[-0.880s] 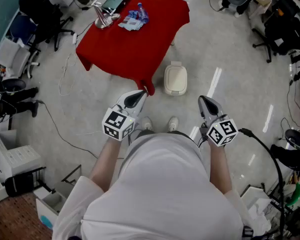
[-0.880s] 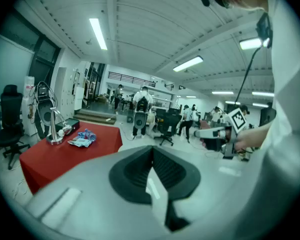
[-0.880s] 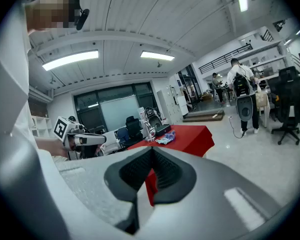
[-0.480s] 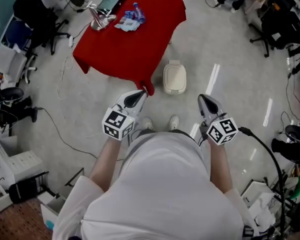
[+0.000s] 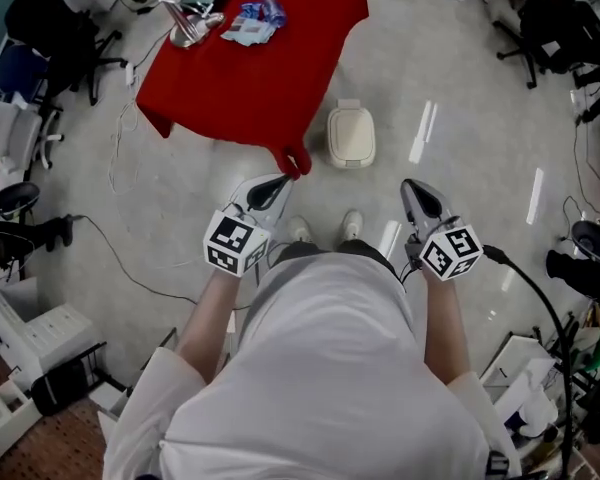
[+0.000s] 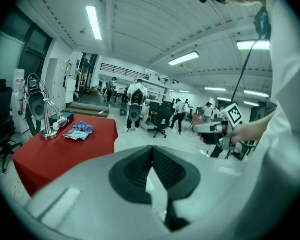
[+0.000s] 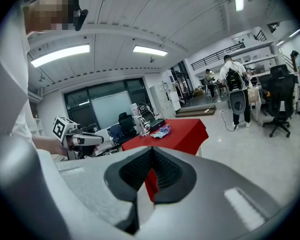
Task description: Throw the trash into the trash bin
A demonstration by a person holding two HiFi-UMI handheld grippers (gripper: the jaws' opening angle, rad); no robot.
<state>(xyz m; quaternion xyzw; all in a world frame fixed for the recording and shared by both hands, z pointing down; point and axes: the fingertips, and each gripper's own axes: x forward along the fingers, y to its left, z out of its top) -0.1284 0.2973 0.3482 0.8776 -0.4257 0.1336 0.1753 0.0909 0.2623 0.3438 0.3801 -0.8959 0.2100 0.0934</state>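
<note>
Trash (image 5: 248,20): a crumpled blue-and-white wrapper bundle, lying at the far end of the counter (image 5: 270,88). In the head view its long axis slants from lower left to upper right. Which end leads I cannot tell. It lies just beside a bent metal stand (image 5: 180,23) and well apart from both grippers.

Trash bin (image 5: 351,136): small, cream, lid down. It stands on the floor (image 5: 450,88) just beside the counter's near right corner, where the red cloth hangs to a point. Its long axis runs away from the person, with the narrow tab at the far end.

Left gripper (image 5: 271,188): jaws together, nothing between them, aimed slightly downward toward the counter's near corner. Right gripper (image 5: 418,194): jaws together, empty, aimed the same way, level with the left one and off to the bin's right.

Surface: the red cloth covers the counter fully and is bare over its near half.

Room: pale glossy floor with streaks of ceiling light. Office chairs (image 5: 55,28) and cables (image 5: 130,158) crowd the counter's left side. More chairs and gear line the right edge.

Open room: bare floor lies between the person's shoes (image 5: 323,228) and the bin, and a wide bare strip runs along the counter's right side.
</note>
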